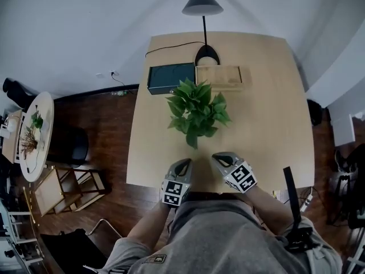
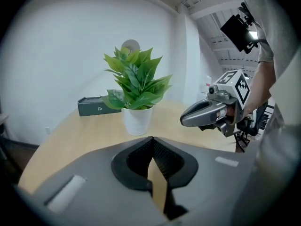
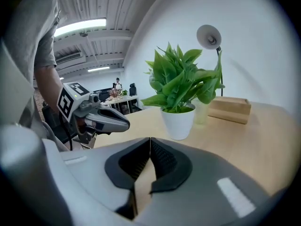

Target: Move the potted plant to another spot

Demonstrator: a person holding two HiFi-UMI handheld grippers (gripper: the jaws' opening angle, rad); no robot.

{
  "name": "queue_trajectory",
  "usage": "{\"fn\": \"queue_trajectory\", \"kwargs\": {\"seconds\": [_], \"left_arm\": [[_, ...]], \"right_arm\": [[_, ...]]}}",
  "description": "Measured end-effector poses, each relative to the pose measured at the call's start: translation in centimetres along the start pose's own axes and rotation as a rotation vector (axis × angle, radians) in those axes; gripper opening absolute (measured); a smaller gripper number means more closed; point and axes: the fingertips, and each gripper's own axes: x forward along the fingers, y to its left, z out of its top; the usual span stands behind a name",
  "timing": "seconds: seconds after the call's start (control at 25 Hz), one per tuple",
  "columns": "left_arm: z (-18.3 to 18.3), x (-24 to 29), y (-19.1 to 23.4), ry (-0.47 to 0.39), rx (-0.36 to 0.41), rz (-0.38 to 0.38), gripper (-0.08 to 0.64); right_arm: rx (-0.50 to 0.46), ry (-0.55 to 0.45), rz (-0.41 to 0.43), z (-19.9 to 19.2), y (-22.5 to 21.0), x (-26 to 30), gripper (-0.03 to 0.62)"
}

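Potted plant: a leafy green potted plant in a white pot stands upright near the middle of the pale wooden table, on its own, with nothing touching it.
Left gripper: the left gripper hovers over the near edge of the table. Its jaws are pressed together at the tips with nothing between them, and the plant stands ahead of them, well apart.
Right gripper: the right gripper is held beside the left one, with a gap between the two. Its jaws are likewise closed and empty, and the white pot stands beyond the tips and slightly to their right.
Plant and fingers: in the head view both closed tips point toward the plant from the person's side of the table, one on either side of its lowest leaves, and neither reaches them.
Behind the plant: a dark box and a wooden box lie side by side, with a desk lamp rising above them.
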Motion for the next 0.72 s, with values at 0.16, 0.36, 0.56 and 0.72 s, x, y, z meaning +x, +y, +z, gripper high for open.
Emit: {"fn": "queue_trajectory", "kwargs": {"seconds": [0.16, 0.36, 0.56, 0.72], "left_arm": [[-0.1, -1.4, -0.8, -0.018, -0.021, 0.019, 0.000], [-0.3, -3.1, -1.4, -0.031, -0.060, 0.000, 0.000], [0.0, -5.4, -2.1, -0.043, -0.065, -0.059, 0.000], [1.0, -7.3, -3.1, -0.067, -0.064, -0.117, 0.000]], "right_arm": [[-0.004, 0.003, 0.005, -0.5, 1.5, -1.0, 0.006], [-0.002, -0.013, -0.005, -0.4, 3.6, -1.8, 0.006], [0.011, -0.018, -0.046, 0.3, 6.0, -2.5, 0.006], [0.004, -0.034, -0.083, 1.1, 8.2, -3.2, 0.006]]}}
